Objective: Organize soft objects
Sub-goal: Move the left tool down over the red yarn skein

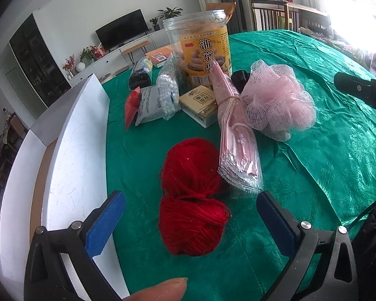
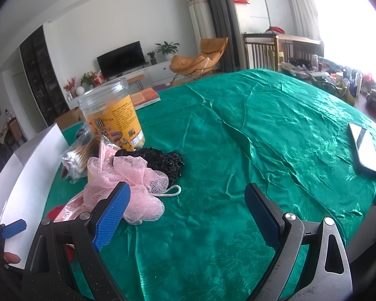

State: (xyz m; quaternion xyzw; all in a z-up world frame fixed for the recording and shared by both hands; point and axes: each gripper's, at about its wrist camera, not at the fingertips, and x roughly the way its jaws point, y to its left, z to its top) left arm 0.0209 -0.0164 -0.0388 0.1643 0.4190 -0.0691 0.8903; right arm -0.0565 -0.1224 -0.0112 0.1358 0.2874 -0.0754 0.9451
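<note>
Crowding red yarn [image 1: 191, 198]: mask pack [image 1: 238, 150].

Both tools share one build. The left handheld two-finger gripper [image 1: 190, 222] has black plastic linkage arms with triangular cut-outs, joined by round silver pivot screws, and carries flat blue rubber finger pads [image 1: 105, 225] with a fine ribbed texture and saw-toothed lower edges. The right handheld two-finger gripper [image 2: 188, 217] has the same black frame, silver screws and blue ribbed pads [image 2: 111, 217]; its right linkage arm looks greyer and scuffed.
</note>
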